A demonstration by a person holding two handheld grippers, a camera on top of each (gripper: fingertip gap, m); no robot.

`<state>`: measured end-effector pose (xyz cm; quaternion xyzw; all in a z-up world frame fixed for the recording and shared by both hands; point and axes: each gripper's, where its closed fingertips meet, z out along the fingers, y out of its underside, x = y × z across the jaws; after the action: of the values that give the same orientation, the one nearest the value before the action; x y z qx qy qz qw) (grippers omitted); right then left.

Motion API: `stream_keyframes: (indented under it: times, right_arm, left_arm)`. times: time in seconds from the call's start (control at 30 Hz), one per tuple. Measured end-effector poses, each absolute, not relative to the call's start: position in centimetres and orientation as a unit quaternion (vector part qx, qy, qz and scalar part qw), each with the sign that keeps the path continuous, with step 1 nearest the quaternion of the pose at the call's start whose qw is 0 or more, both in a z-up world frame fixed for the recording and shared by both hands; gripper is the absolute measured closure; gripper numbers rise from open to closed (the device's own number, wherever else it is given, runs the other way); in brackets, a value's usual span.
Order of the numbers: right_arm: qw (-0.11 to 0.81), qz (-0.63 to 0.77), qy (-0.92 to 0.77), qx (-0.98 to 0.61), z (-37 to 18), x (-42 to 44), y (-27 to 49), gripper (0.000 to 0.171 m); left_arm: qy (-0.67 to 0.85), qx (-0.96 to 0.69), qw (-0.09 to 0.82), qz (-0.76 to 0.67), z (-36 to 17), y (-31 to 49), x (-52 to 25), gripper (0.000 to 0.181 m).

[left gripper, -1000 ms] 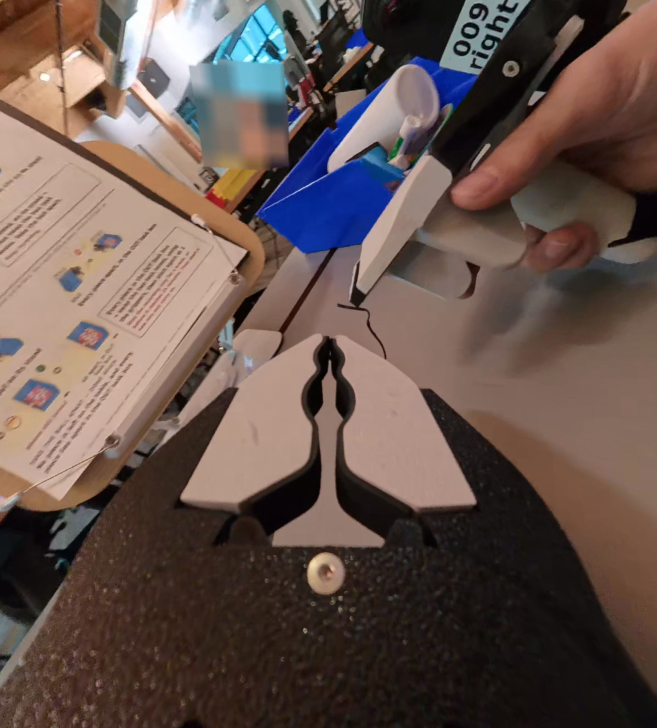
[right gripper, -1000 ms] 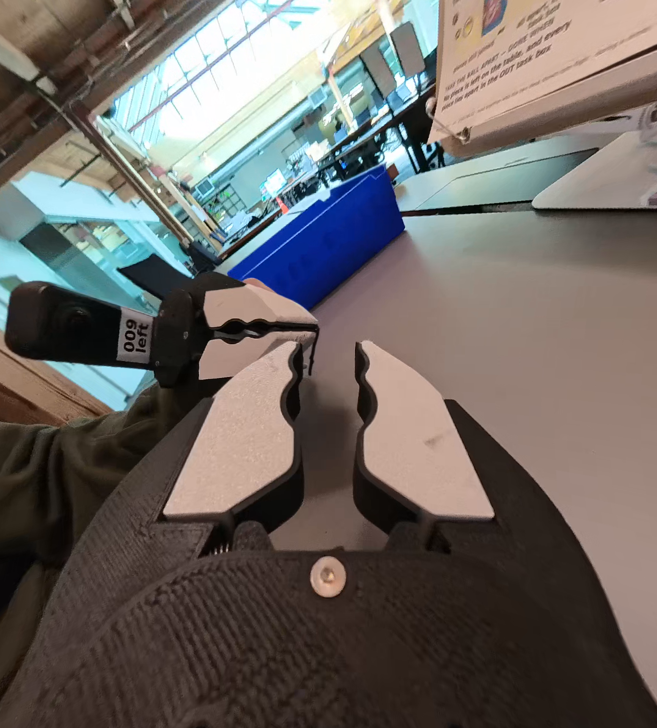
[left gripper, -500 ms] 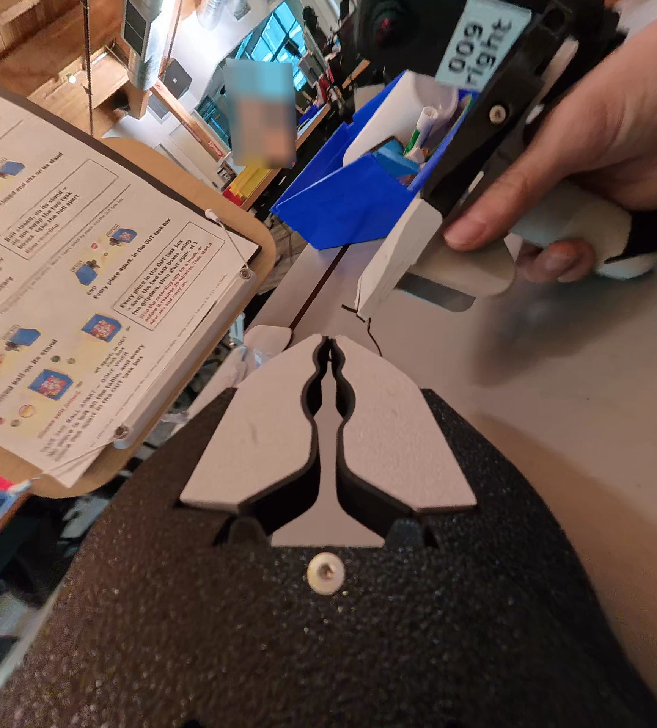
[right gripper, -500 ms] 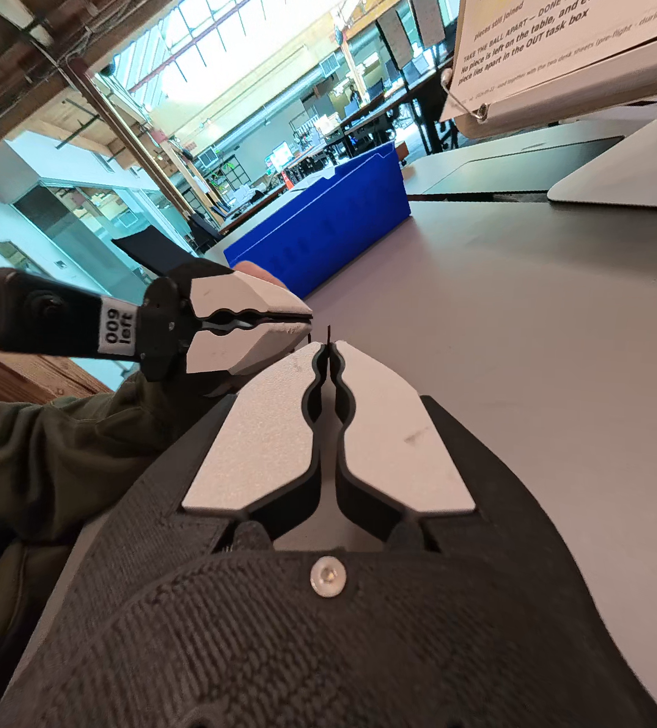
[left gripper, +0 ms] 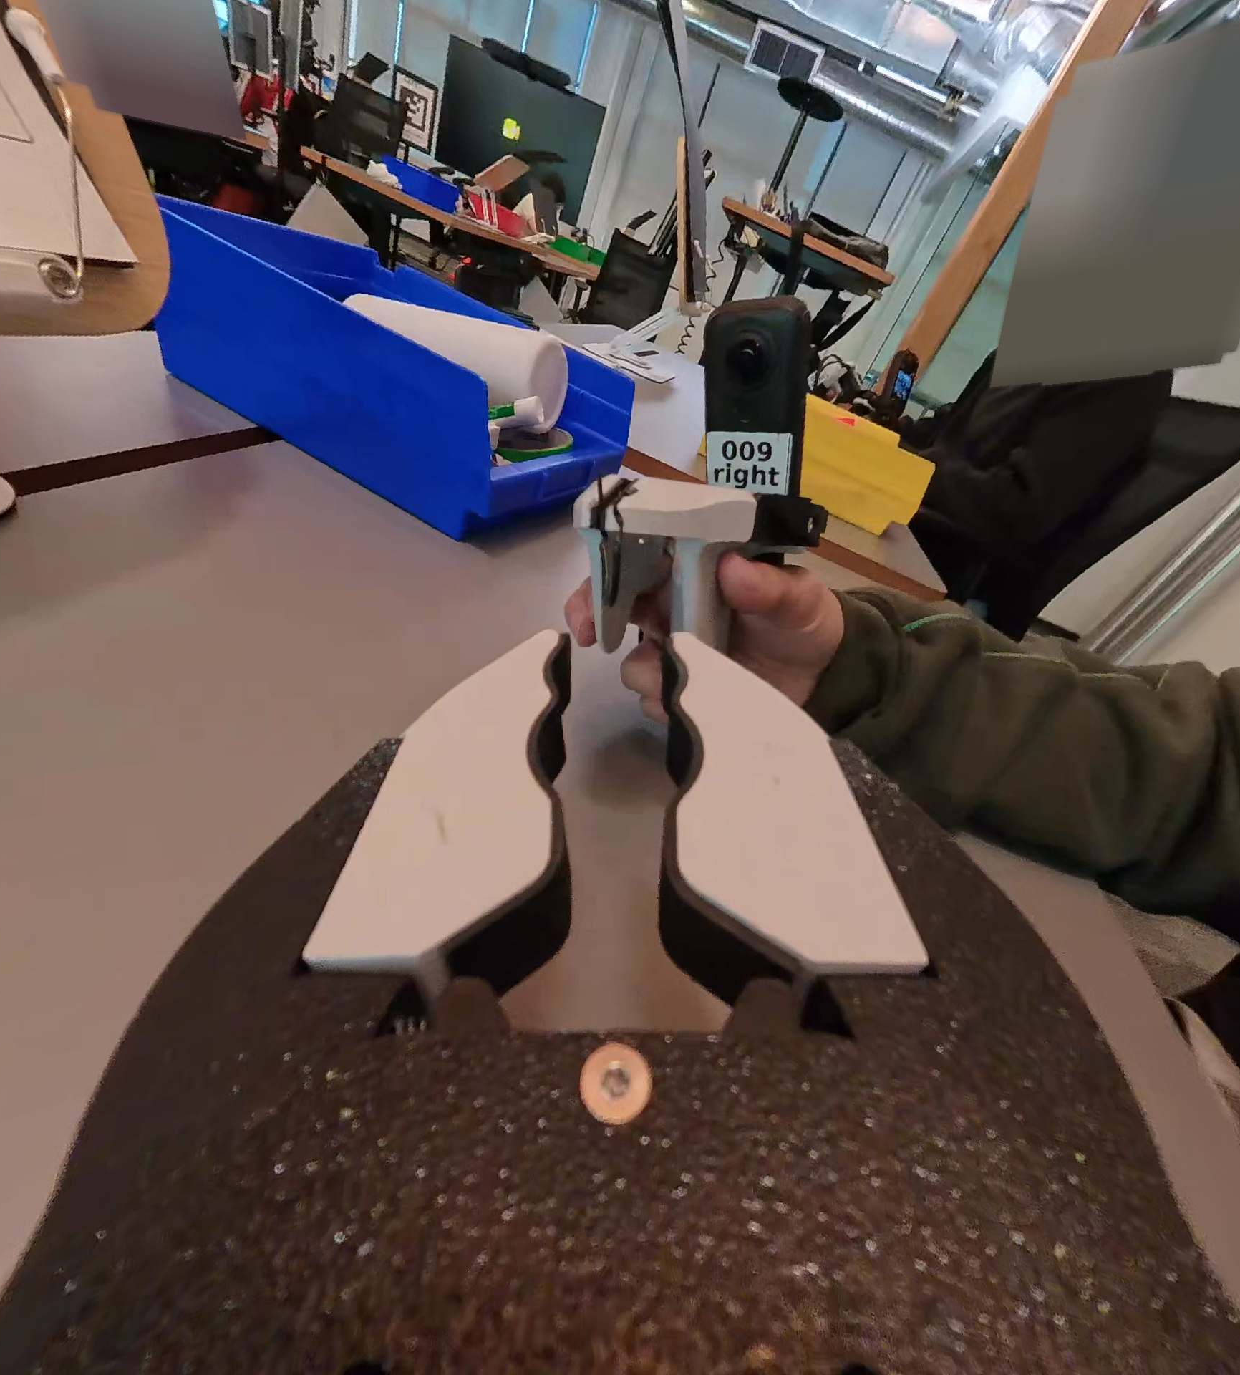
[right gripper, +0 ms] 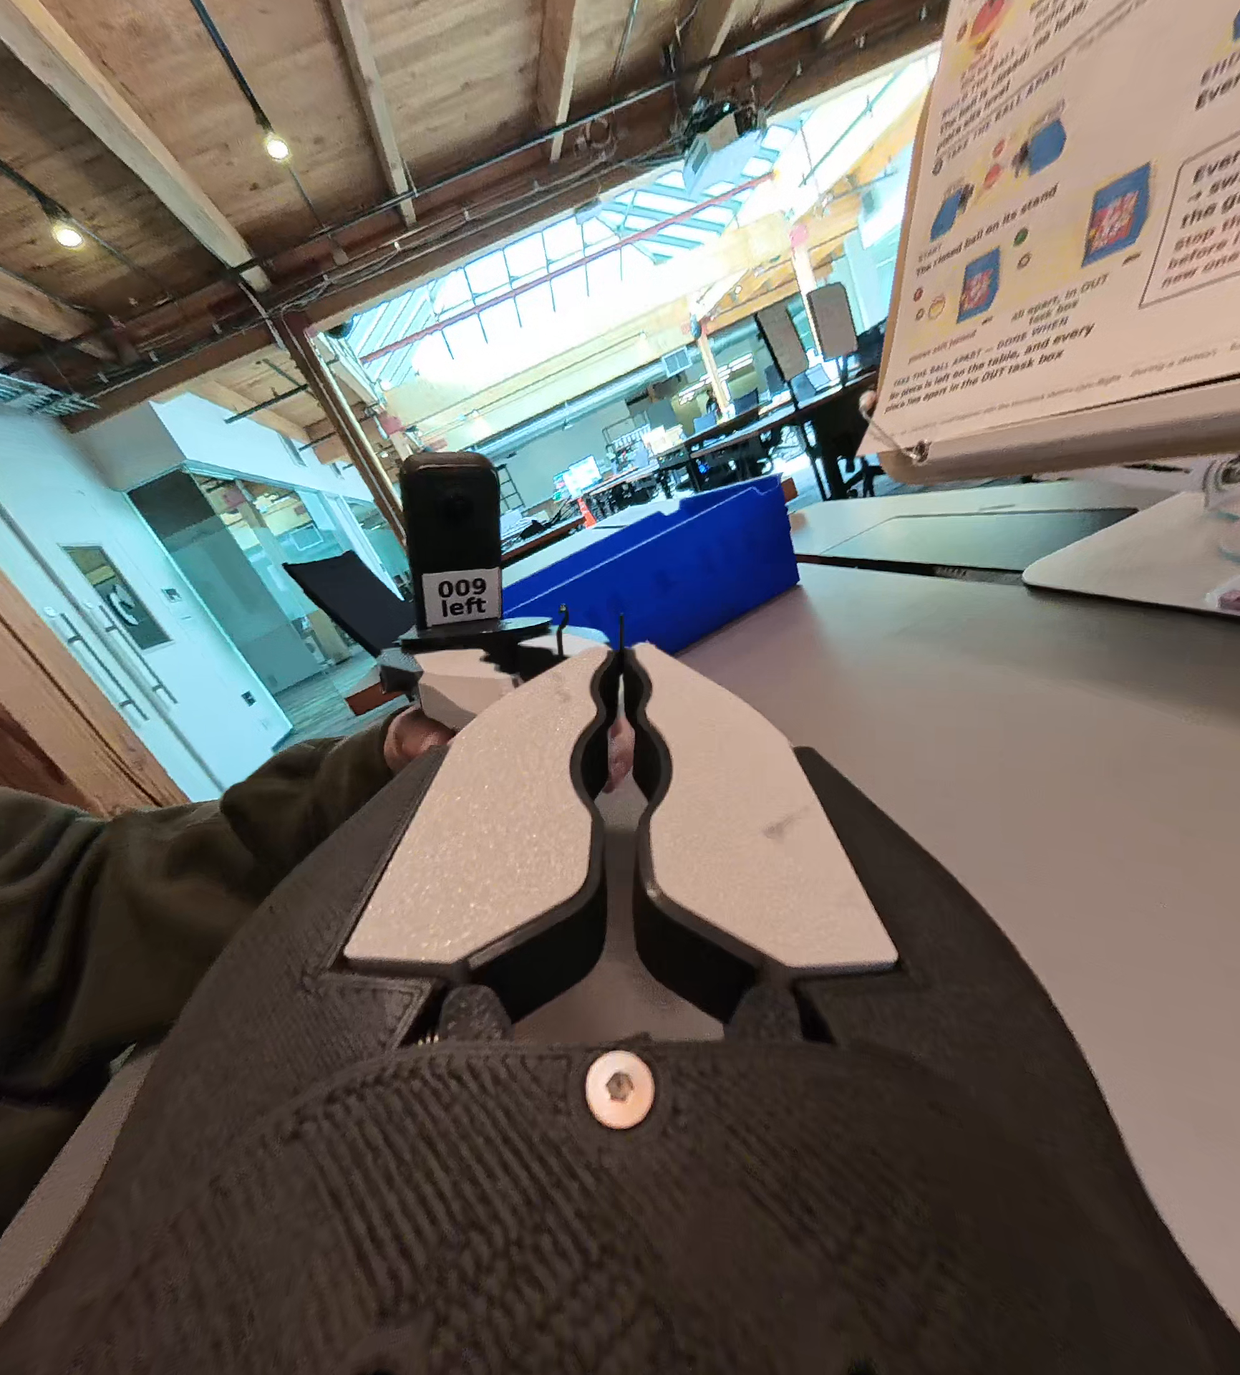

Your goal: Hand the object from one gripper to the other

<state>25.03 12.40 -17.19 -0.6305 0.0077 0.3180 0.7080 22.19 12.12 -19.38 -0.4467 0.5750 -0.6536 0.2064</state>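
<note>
The left gripper (left gripper: 615, 655) has its fingers apart, holding nothing. The right gripper (right gripper: 621, 658) is pinched on a thin black wire (right gripper: 621, 632), poking up at 12 o'clock. Only the left view shows inside the blue bin (left gripper: 349, 387), at 10 o'clock: a white roll (left gripper: 468, 350).

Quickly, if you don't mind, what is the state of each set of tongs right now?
Left tongs: open, holding nothing.
Right tongs: shut on a thin black wire.

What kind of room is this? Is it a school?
More likely a big shared workshop or lab office: rows of desks with monitors, a blue parts bin on the grey table, and wooden ceiling beams overhead.
</note>
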Motion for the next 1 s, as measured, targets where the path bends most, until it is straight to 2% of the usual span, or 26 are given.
stream_keyframes:
  times: [0.23,0.33,0.4,0.57,0.6,0.67,0.7,0.77,0.83,1.0]
  right_arm:
    - [0.72,0.306,0.022,-0.622,-17.1,25.2,12.6,0.171]
    - [0.724,0.312,0.028,-0.615,-16.9,25.0,12.7,0.171]
    - [0.722,0.311,0.024,-0.617,-17.0,24.7,12.8,0.171]
    - [0.714,0.308,0.024,-0.628,-17.4,24.8,12.9,0.171]
    - [0.71,0.307,0.022,-0.634,-17.5,24.8,12.9,0.169]
    - [0.703,0.27,0.021,-0.657,-17.6,25.6,12.9,0.138]
    - [0.7,0.242,0.004,-0.672,-17.7,25.8,12.8,0.136]
    - [0.711,0.188,-0.049,-0.676,-16.9,25.5,12.1,0.152]
    - [0.718,0.154,-0.084,-0.674,-16.3,24.9,11.8,0.157]
    - [0.676,0.146,-0.139,-0.709,-17.9,22.9,12.1,0.153]
  left_arm:
    - [0.55,-0.466,0.282,-0.633,-19.0,13.2,23.1,0.166]
    - [0.545,-0.465,0.276,-0.641,-18.8,12.9,23.2,0.169]
    - [0.539,-0.461,0.282,-0.646,-18.5,12.8,23.2,0.179]
    - [0.559,-0.446,0.305,-0.628,-18.5,12.8,23.1,0.18]
    - [0.565,-0.444,0.303,-0.626,-18.5,12.7,23.0,0.18]
    - [0.579,-0.445,0.304,-0.612,-18.7,12.7,23.0,0.18]
    - [0.59,-0.444,0.309,-0.599,-18.9,12.8,22.9,0.18]
    - [0.618,-0.44,0.317,-0.569,-19.5,12.8,22.8,0.18]
    - [0.644,-0.431,0.32,-0.545,-20.1,12.6,22.7,0.18]
    - [0.655,-0.425,0.298,-0.55,-20.6,11.7,22.7,0.18]
